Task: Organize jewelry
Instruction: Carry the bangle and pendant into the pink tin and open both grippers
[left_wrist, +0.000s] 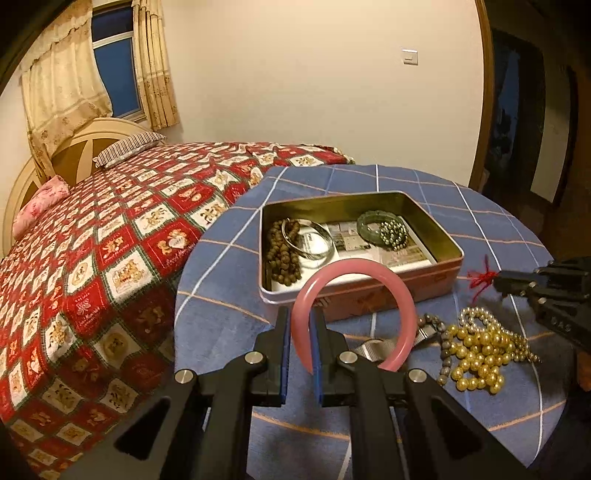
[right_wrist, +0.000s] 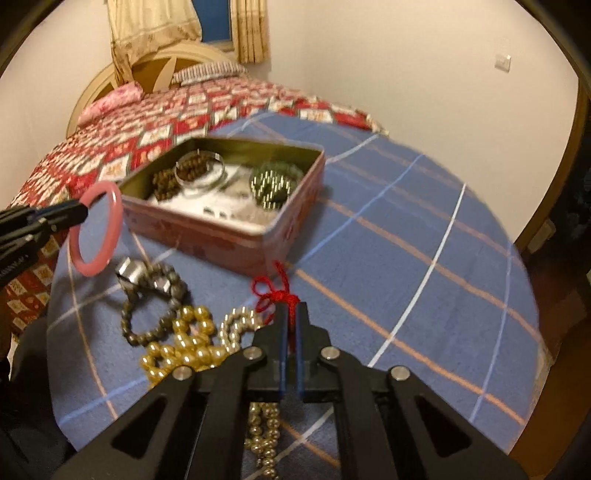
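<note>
Left wrist view: the left gripper (left_wrist: 300, 334) is clamped on a pink bangle (left_wrist: 354, 269), its two blue pads pinching the ring's left side. The bangle stands upright in the air, just in front of an open pink tin (left_wrist: 369, 291) on a round table with a blue checked cloth (left_wrist: 229, 266). Inside the tin lie brown beads (left_wrist: 282, 254), a silver bangle (left_wrist: 312, 240), a green bangle (left_wrist: 369, 225) and dark shiny beads (left_wrist: 394, 232). To the right, on the cloth, sit gold pearls (left_wrist: 476, 350) and a metal watch band (left_wrist: 373, 349).

The bangle looks rigid, smooth and light; it is likely slippery, and could crack if dropped, so a firm pinch across the band seems right.

Right wrist view: the right gripper (right_wrist: 291, 314) is closed on a red string knot (right_wrist: 275, 293), held just above the cloth beside the tin (right_wrist: 221, 240). The string is soft and limp, best taken at the knot. The pink bangle (right_wrist: 96, 229) hangs from the left gripper (right_wrist: 83, 214) at far left.
</note>
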